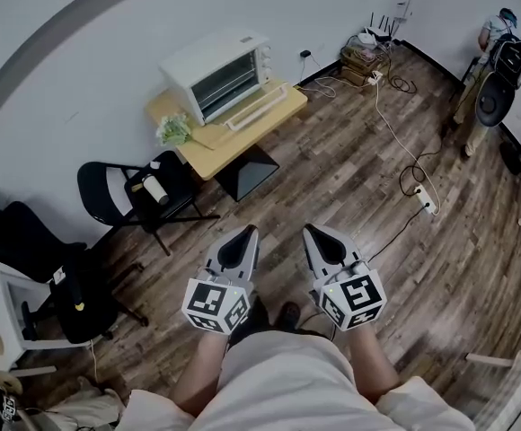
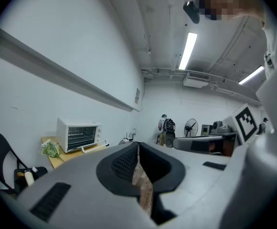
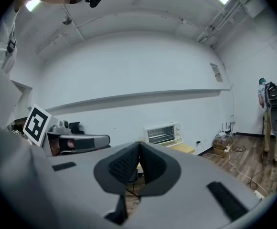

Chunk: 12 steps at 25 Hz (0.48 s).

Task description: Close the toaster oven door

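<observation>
White metal is what I am steering for: the toaster oven (image 1: 217, 74) is sitting along the back edge of the desk (image 1: 242, 144), against the wall. Its door (image 1: 259, 106) is lying open, folded down toward the desk's front edge with the handle bar outermost.

I am judging that the approach is the step in hand. Nothing on the desk is being touched, and I am standing well apart from it, with bare wooden floor (image 1: 350, 187) between us. The next move, as I am reading it, calls for walking up to the front edge, bringing one claw under the door's outer lip or handle, and swinging it up until it meets the oven's face. A push from beneath should be enough, with no grip needed.

Both claws are clenched. The left gripper (image 1: 248, 236) and the right gripper (image 1: 313, 234) are each showing pads pressed together with nothing between them. They are hovering side by side, pointing nearly level toward the desk.
</observation>
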{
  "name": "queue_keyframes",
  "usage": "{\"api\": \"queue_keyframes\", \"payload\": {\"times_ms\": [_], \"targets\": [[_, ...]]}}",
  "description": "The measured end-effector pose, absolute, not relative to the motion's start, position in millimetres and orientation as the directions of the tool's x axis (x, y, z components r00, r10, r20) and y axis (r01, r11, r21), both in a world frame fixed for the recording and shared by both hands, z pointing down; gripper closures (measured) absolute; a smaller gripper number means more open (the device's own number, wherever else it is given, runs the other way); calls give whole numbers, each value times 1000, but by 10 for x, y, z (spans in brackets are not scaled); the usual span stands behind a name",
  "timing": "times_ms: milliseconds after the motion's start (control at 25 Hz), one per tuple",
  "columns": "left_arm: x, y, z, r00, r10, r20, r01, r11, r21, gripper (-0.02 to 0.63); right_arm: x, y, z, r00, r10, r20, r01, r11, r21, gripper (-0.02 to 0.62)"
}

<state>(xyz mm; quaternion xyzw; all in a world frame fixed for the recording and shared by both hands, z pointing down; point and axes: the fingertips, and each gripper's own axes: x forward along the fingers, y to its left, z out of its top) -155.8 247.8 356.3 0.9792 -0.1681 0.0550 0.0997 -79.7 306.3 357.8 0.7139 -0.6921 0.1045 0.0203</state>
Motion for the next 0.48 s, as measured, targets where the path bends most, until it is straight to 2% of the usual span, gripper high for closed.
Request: {"api": "queue_keyframes", "payload": {"times_ms": [400, 480], "targets": [[-1460, 2564, 3590, 943, -299, 148, -320, -935, 154, 591, -742, 3073, 3634, 10, -984, 179, -991, -33, -129, 595], [-1440, 2528, 3587, 942, -301, 145, -322, -935, 147, 590, -725, 3013, 3650, 8, -983, 182, -991, -32, -128, 498]]}}
